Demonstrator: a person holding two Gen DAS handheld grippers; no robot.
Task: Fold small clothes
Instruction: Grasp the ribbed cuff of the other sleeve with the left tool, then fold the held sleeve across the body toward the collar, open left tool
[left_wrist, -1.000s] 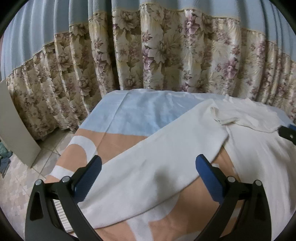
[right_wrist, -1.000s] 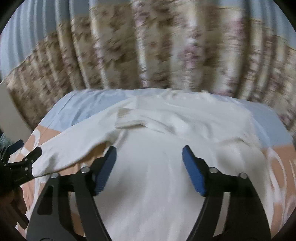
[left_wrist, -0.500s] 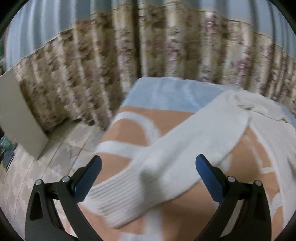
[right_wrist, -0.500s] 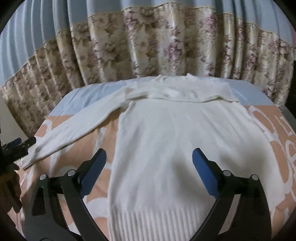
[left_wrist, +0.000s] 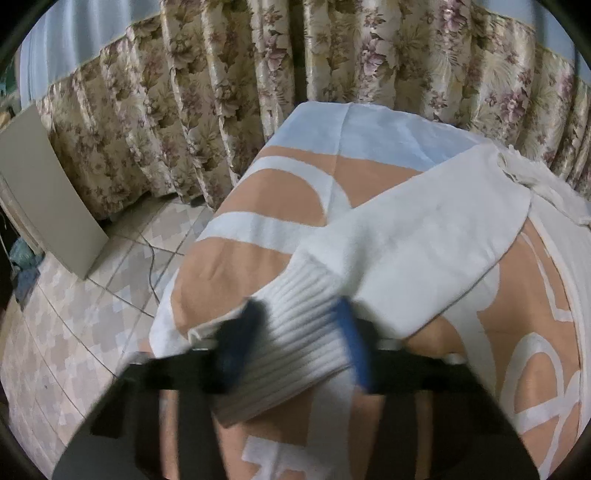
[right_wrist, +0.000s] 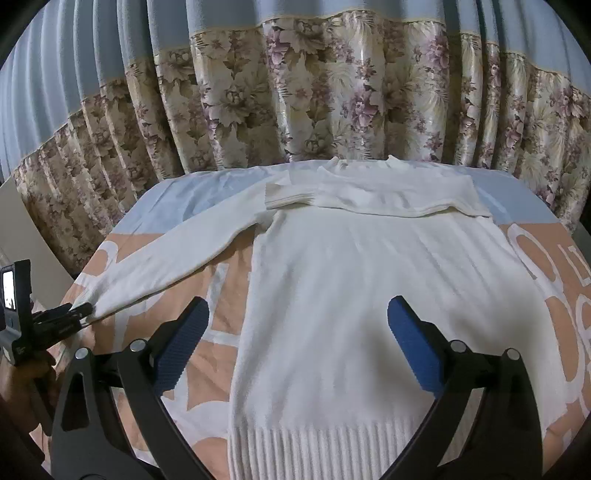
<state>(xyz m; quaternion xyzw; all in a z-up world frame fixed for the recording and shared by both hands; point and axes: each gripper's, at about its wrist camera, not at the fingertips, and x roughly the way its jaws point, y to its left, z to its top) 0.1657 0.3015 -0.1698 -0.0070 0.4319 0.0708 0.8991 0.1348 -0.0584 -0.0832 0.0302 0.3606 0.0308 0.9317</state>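
A white knit sweater (right_wrist: 351, 295) lies flat on the bed, hem nearest the right wrist camera. One sleeve (right_wrist: 295, 194) is folded across the chest. The other sleeve (left_wrist: 424, 251) stretches out to the bed's left edge. My left gripper (left_wrist: 303, 332) is closing on that sleeve's ribbed cuff (left_wrist: 295, 354), and both blue pads press into the bunched rib. In the right wrist view the left gripper (right_wrist: 79, 310) pinches the sleeve end. My right gripper (right_wrist: 295, 325) hovers over the sweater's body, its jaws opening, with nothing gripped between them.
The bed cover (right_wrist: 207, 291) is peach, white and pale blue. Floral curtains (right_wrist: 332, 103) hang close behind the bed. Left of the bed lie a tiled floor (left_wrist: 74, 332), a loose cable (left_wrist: 151, 258) and a leaning pale board (left_wrist: 48, 192). A hand (right_wrist: 22, 380) holds the left gripper.
The left gripper slid down along the outstretched sleeve to its end and its jaws went from wide open to closed around the cuff. The right gripper pulled back toward the hem and its jaws widened.
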